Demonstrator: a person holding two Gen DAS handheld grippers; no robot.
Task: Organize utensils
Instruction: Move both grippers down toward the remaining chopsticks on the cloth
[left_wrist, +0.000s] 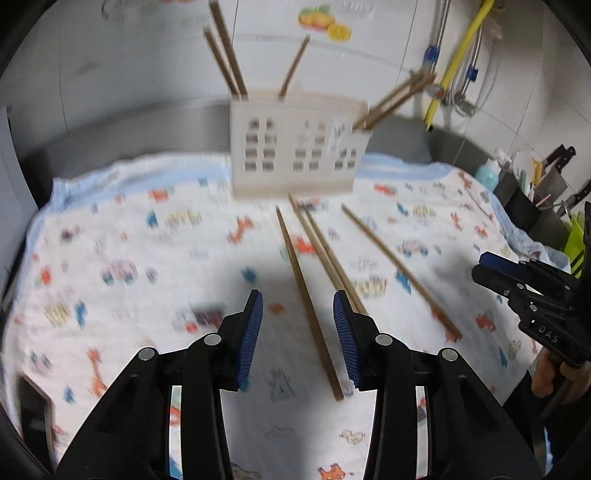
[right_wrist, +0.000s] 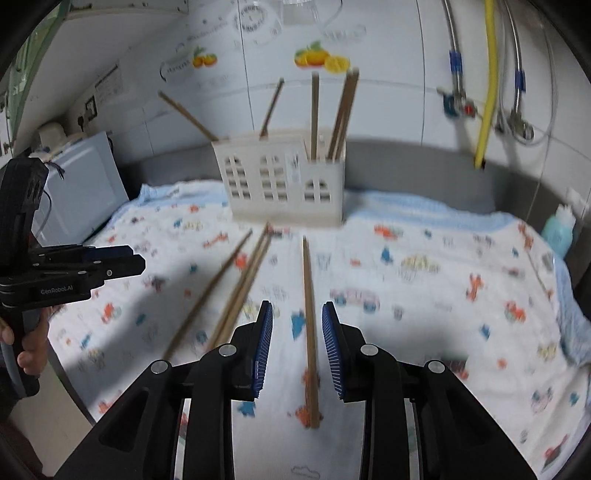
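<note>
Home kitchen, counter area. White glossy wall tiles (right_wrist: 388, 110) w/ fruit decals (right_wrist: 320, 59) behind counter. Yellow gas hose (right_wrist: 489, 92) and braided steel water lines w/ blue valve handles (right_wrist: 455, 62) run down the wall at right. Black knife block w/ black-handled knives and a cleaver (left_wrist: 554, 173) at far right, beside a teal plastic bottle (left_wrist: 488, 173). White boxy appliance (right_wrist: 85, 188) at left, wall sockets above it. White perforated plastic utensil caddy holding brown wooden chopsticks (right_wrist: 282, 181) stands on a white cartoon-print cloth (right_wrist: 424, 295) spread over the grey countertop (right_wrist: 424, 170).
</note>
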